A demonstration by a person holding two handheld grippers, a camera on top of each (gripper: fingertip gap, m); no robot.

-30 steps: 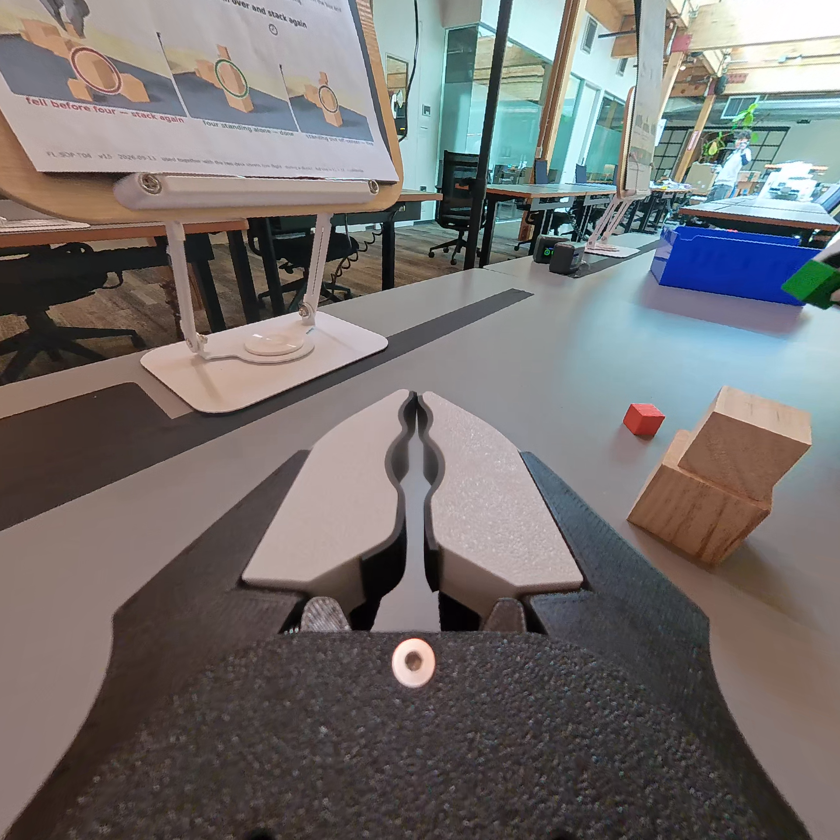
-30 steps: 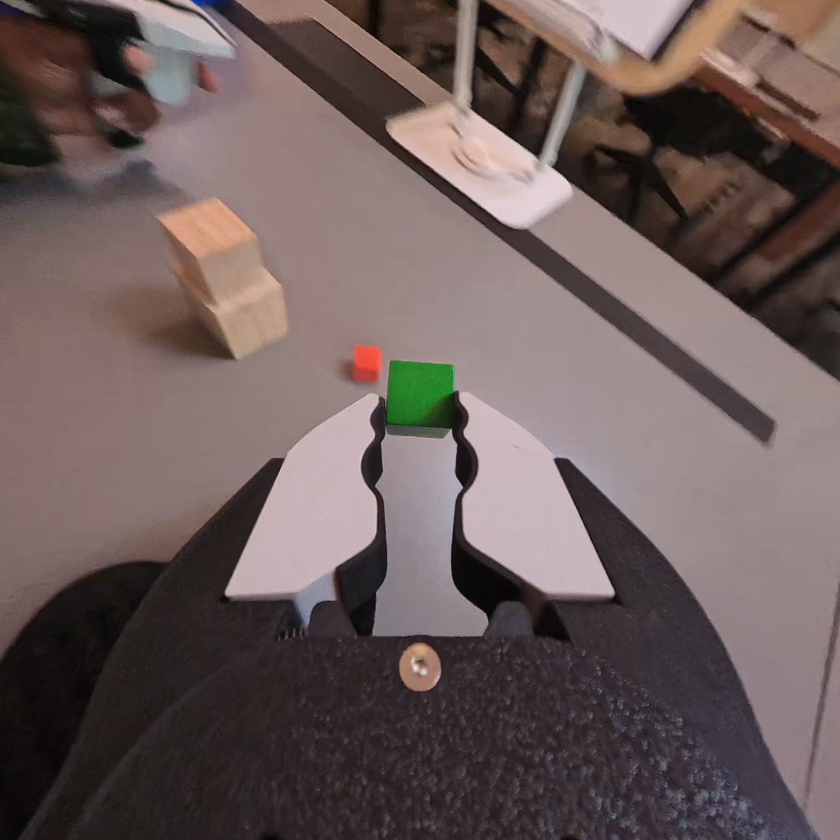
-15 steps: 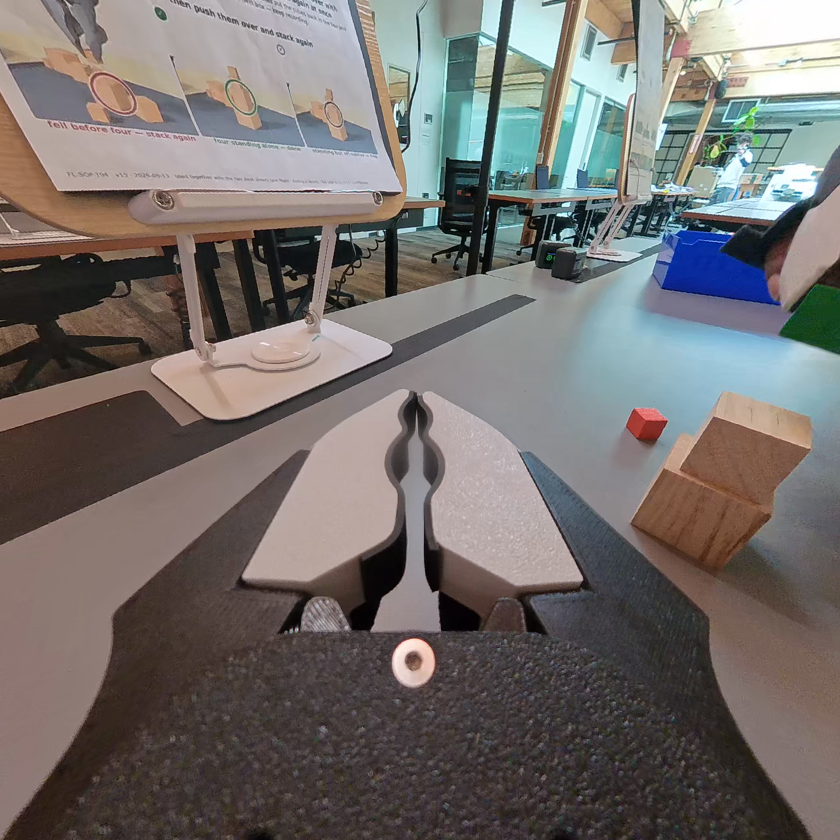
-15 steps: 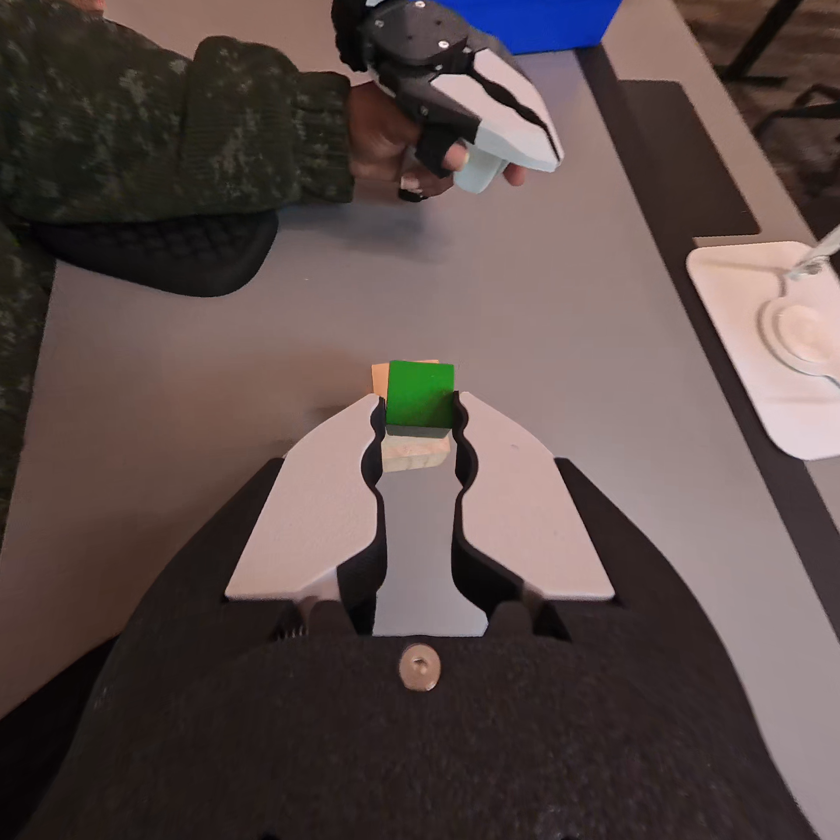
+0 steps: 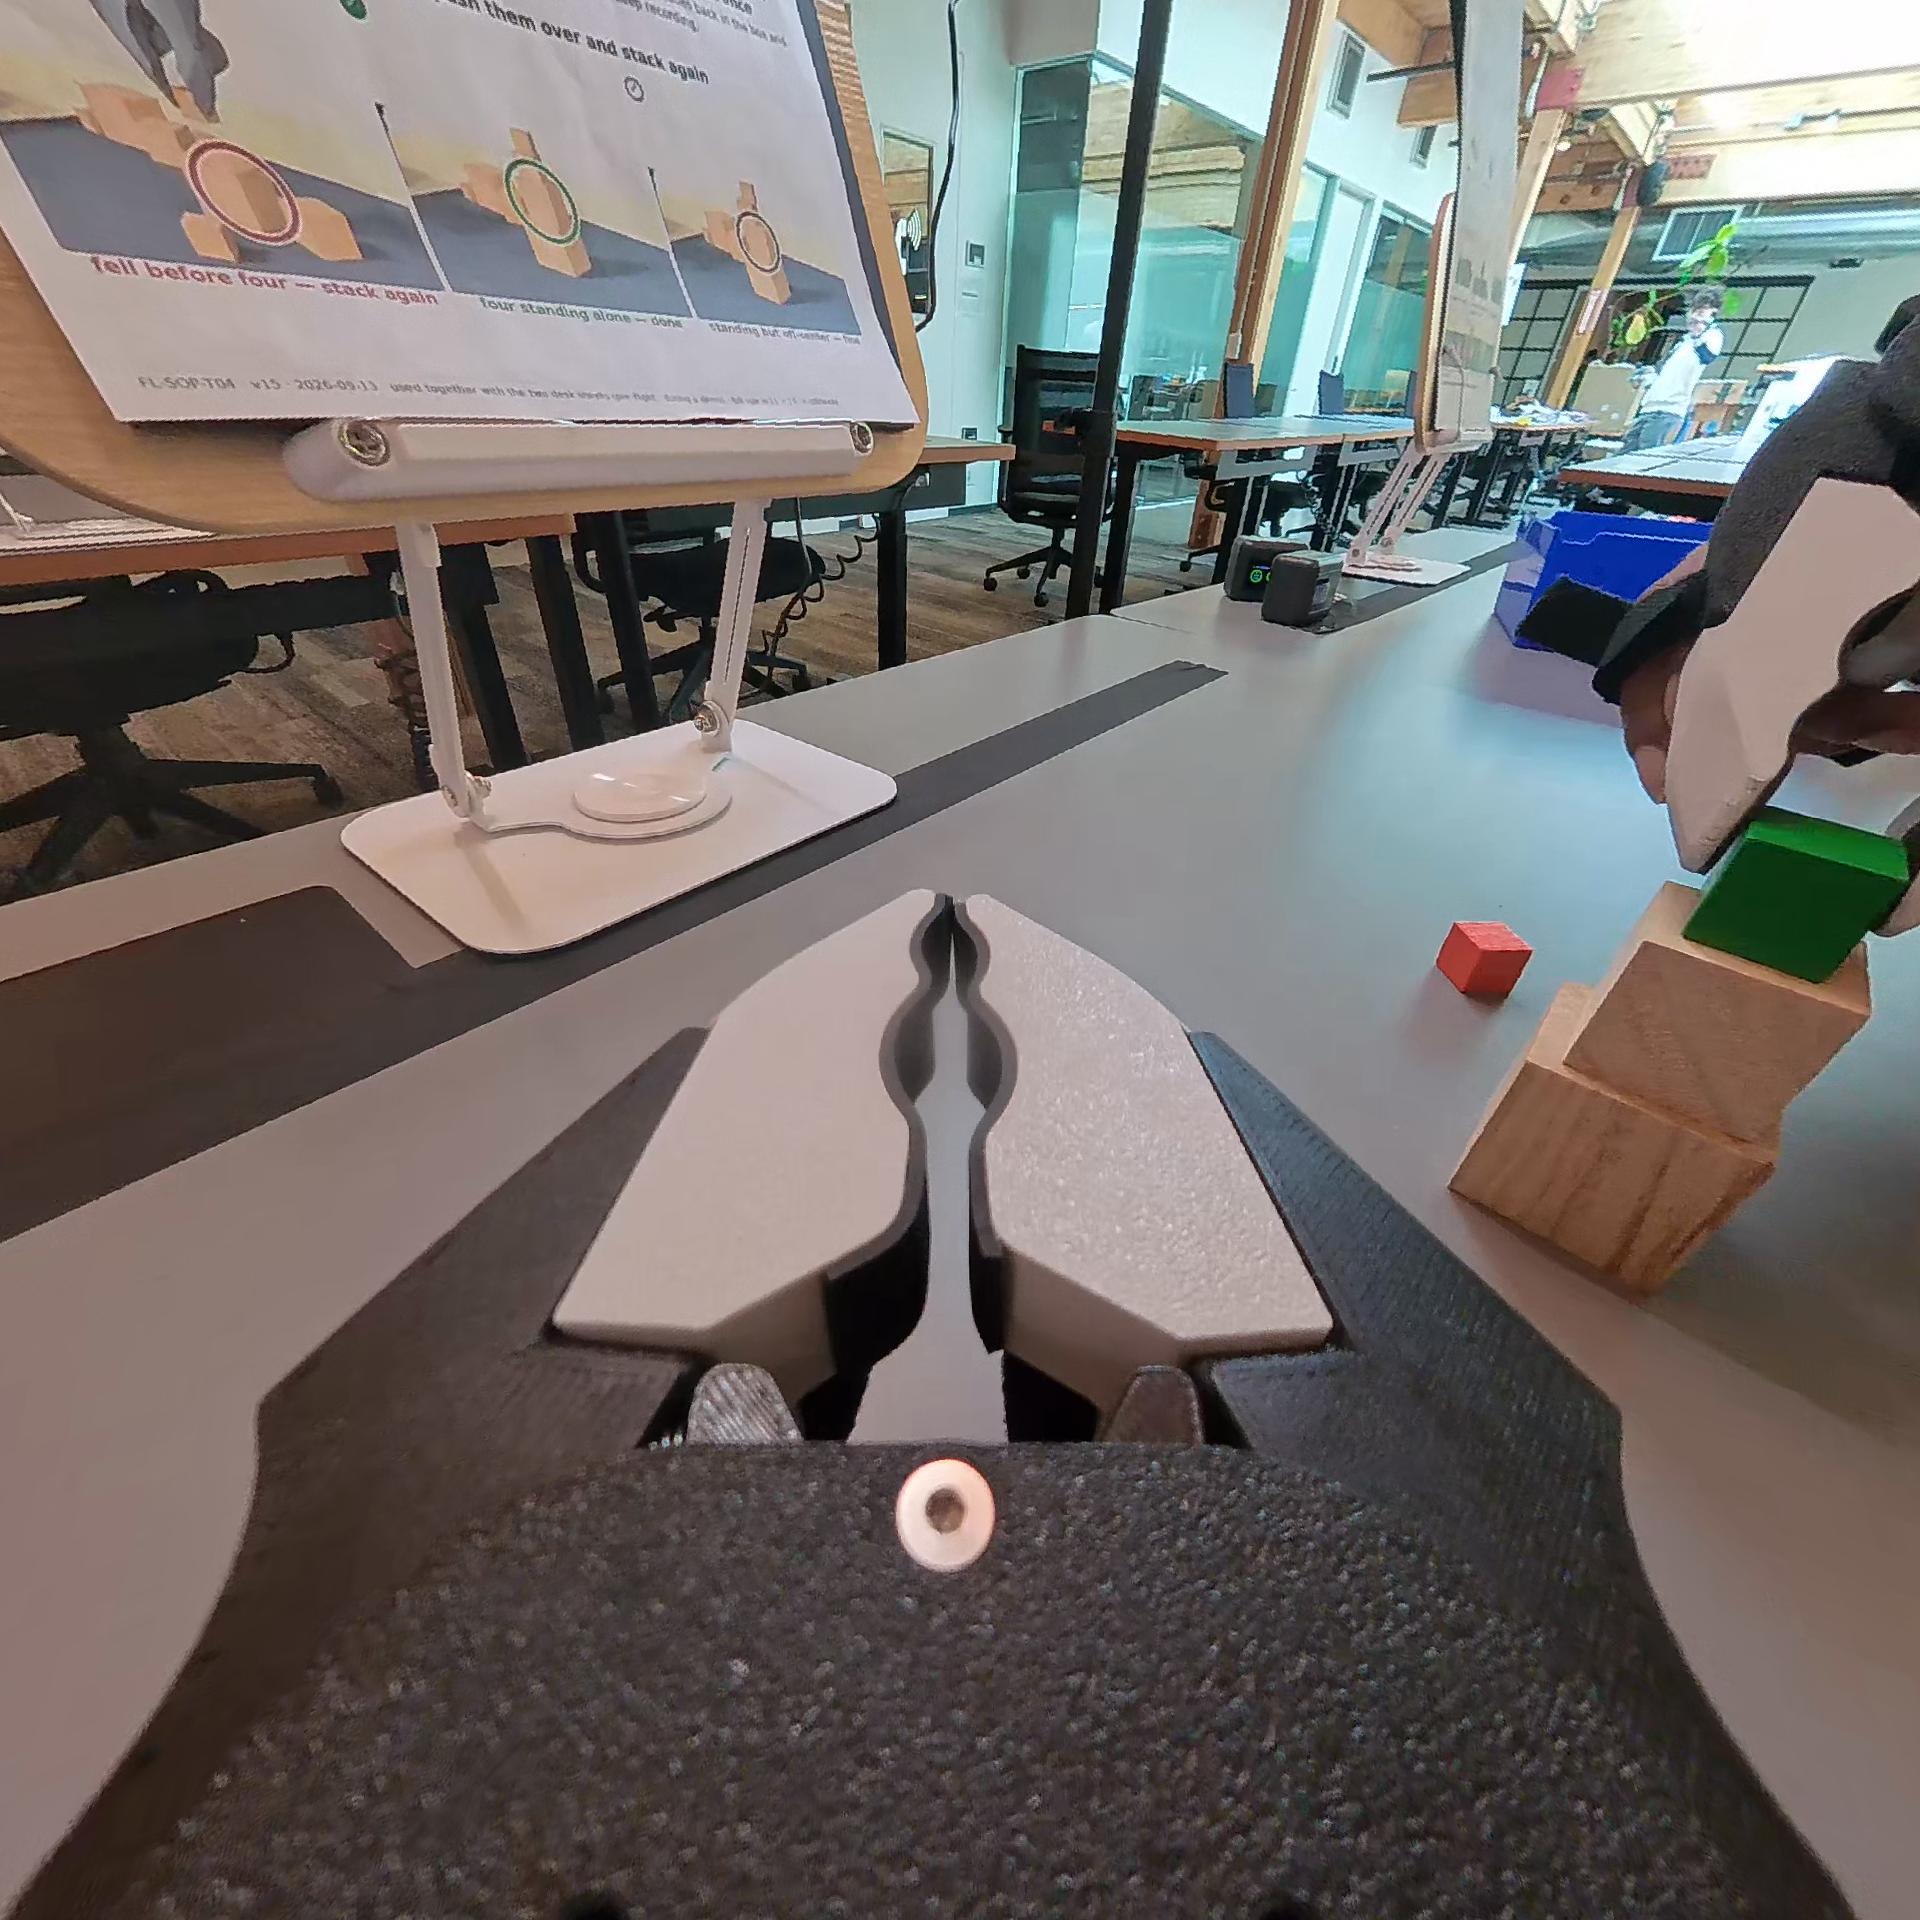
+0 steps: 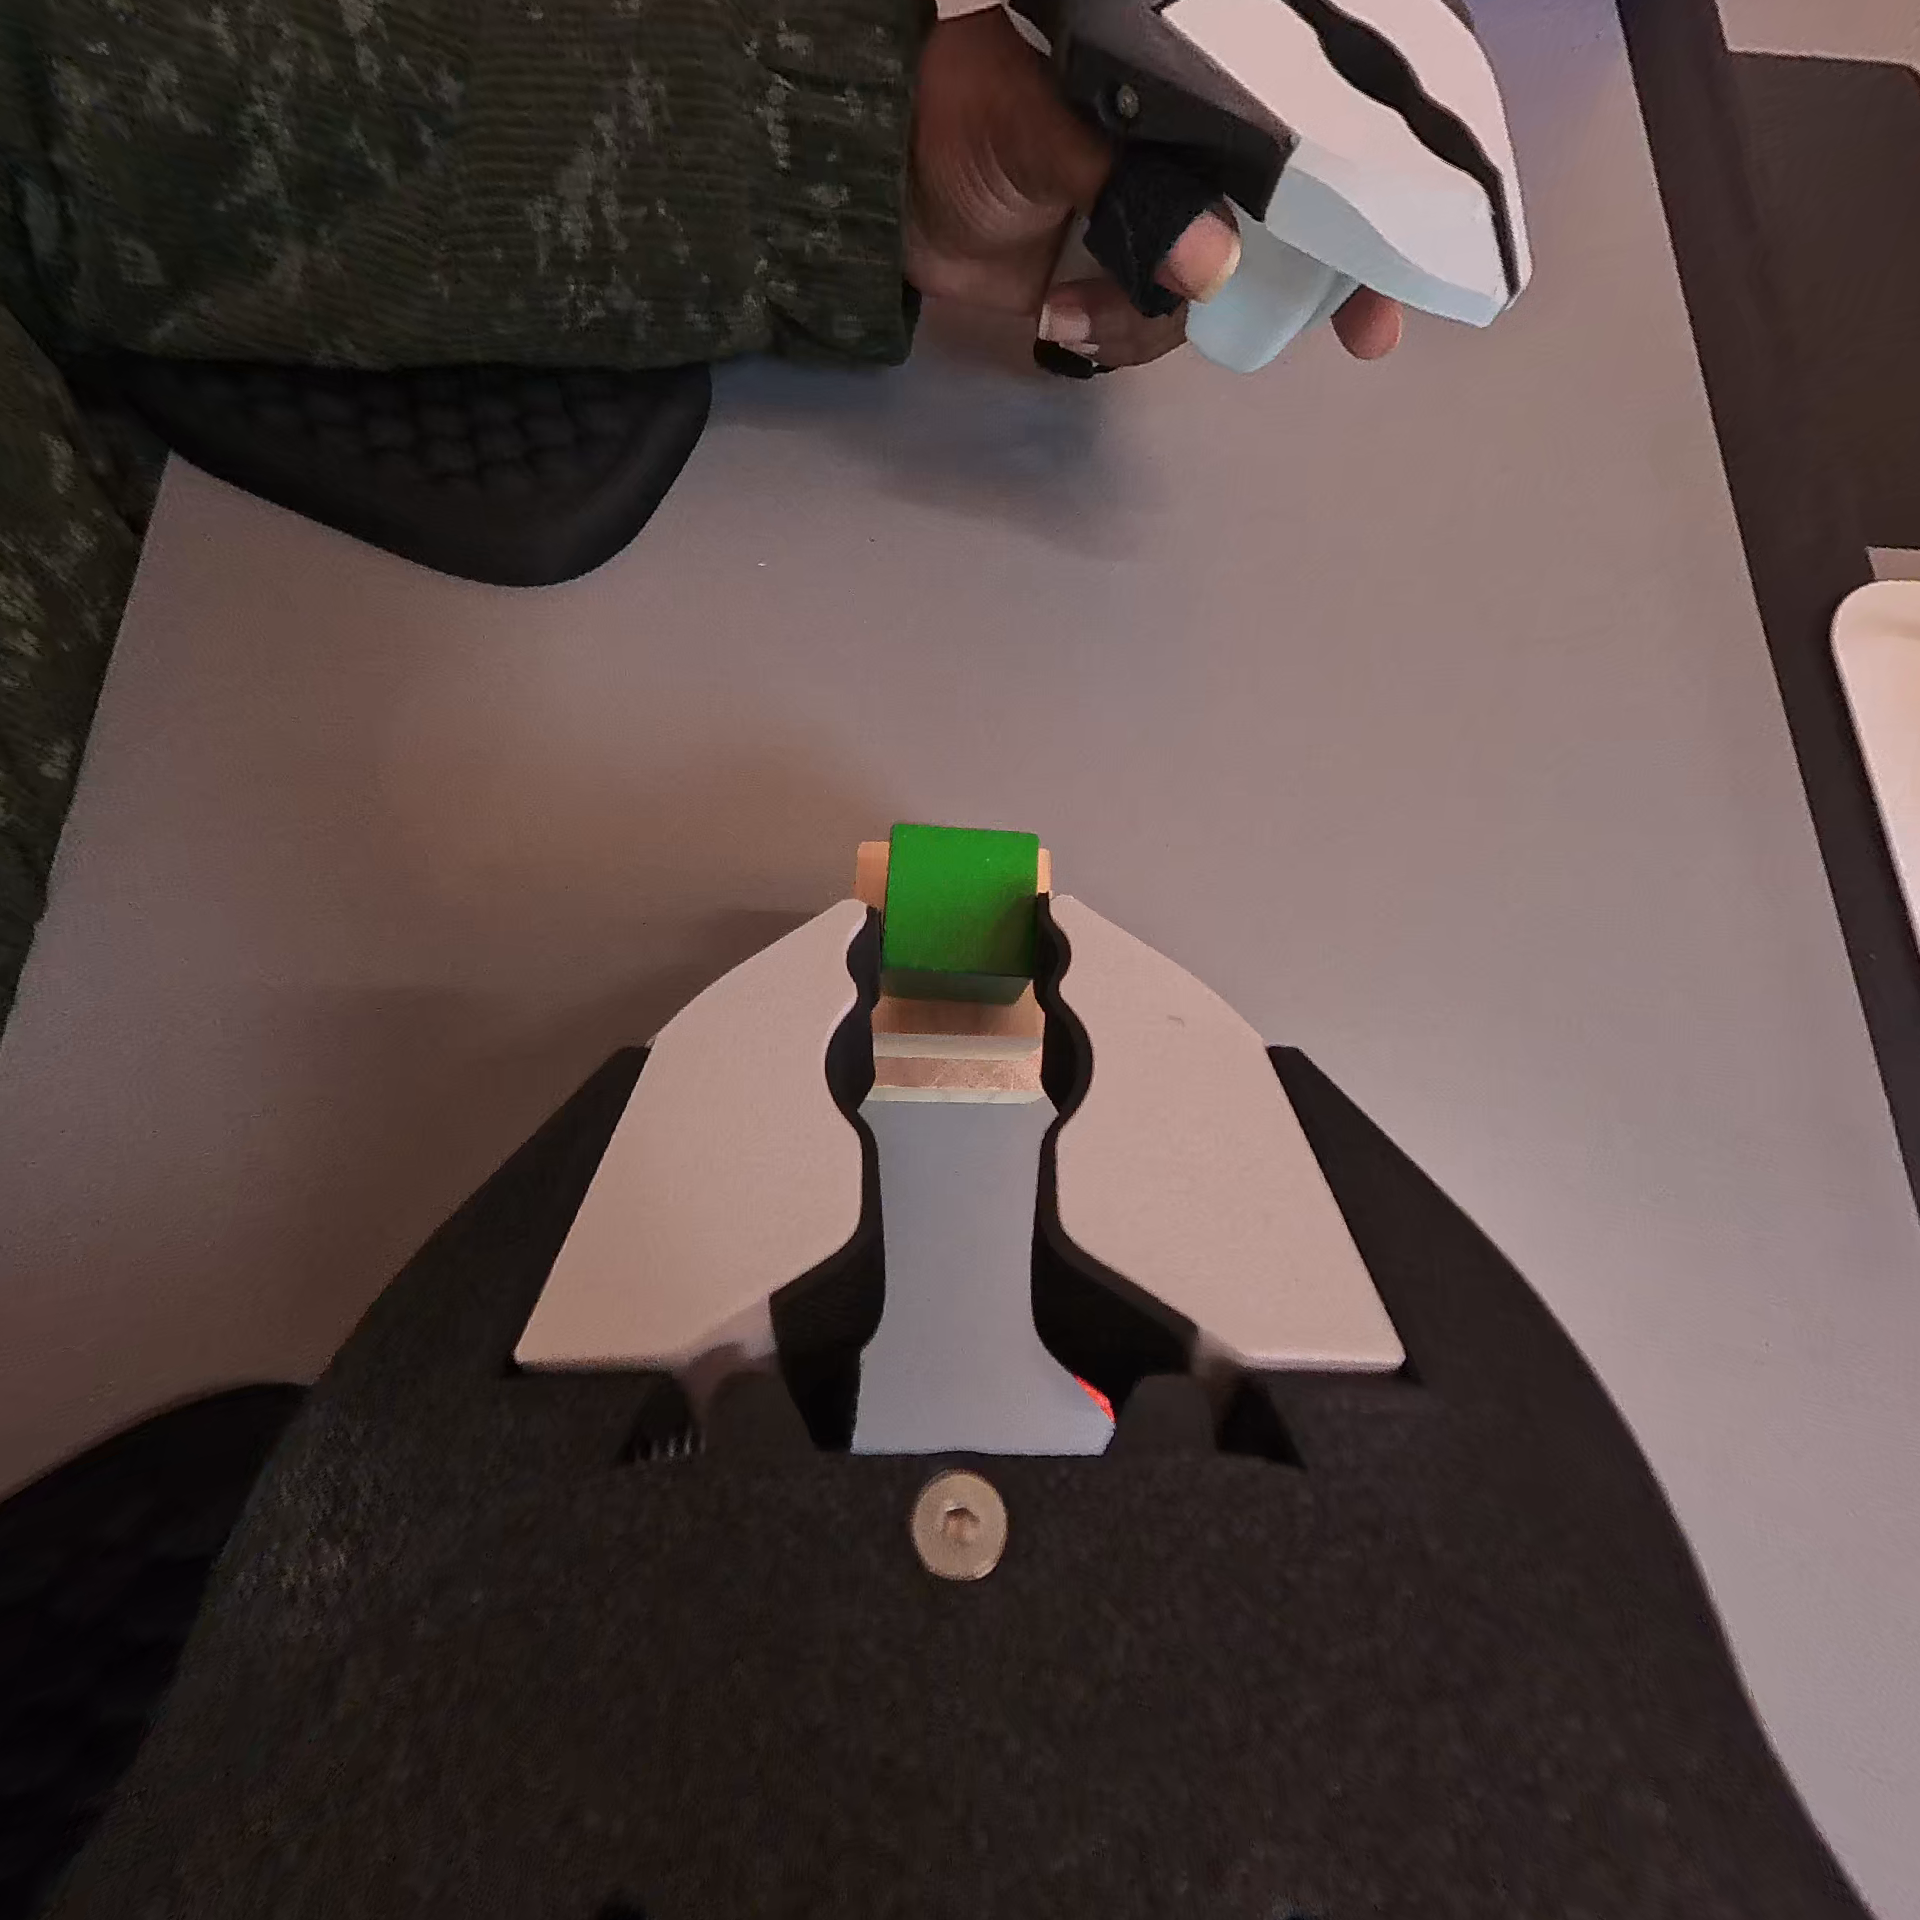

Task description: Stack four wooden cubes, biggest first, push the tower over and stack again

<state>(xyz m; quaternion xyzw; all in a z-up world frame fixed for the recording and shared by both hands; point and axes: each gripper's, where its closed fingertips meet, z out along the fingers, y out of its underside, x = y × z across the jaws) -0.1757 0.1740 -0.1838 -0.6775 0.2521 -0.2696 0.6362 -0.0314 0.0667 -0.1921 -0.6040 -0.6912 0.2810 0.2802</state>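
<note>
My left gripper (image 5: 951, 914) is shut with nothing in it and lies low over the grey table (image 5: 1195, 831). It also shows in the right wrist view (image 6: 1382, 156), held in a hand. My right gripper (image 6: 961, 920) is shut on a green block (image 6: 961, 899), with both pads pressed on its sides. In the left wrist view the green block (image 5: 1797, 894) sits at the top face of two stacked wooden blocks: the upper one (image 5: 1714, 1029) and the lower one (image 5: 1600, 1174). The upper block is offset on the lower. A small red cube (image 5: 1484, 956) lies on the table left of the stack.
A document stand with a white base (image 5: 623, 831) and a printed sheet stands at the far left on a black strip (image 5: 987, 769). A blue bin (image 5: 1590, 582) sits far right. A black wrist pad (image 6: 447, 468) and a person's sleeve (image 6: 416, 156) lie beyond the stack. Spacing between my two grippers at the tips: around 20 cm. The small red cube (image 5: 1484, 956) lies around 12 cm away from my right fingertips.
My right gripper has carried the green block over the wooden stack and lowered it onto the top. Its grip is unchanged. My left gripper has stayed shut and almost still.
</note>
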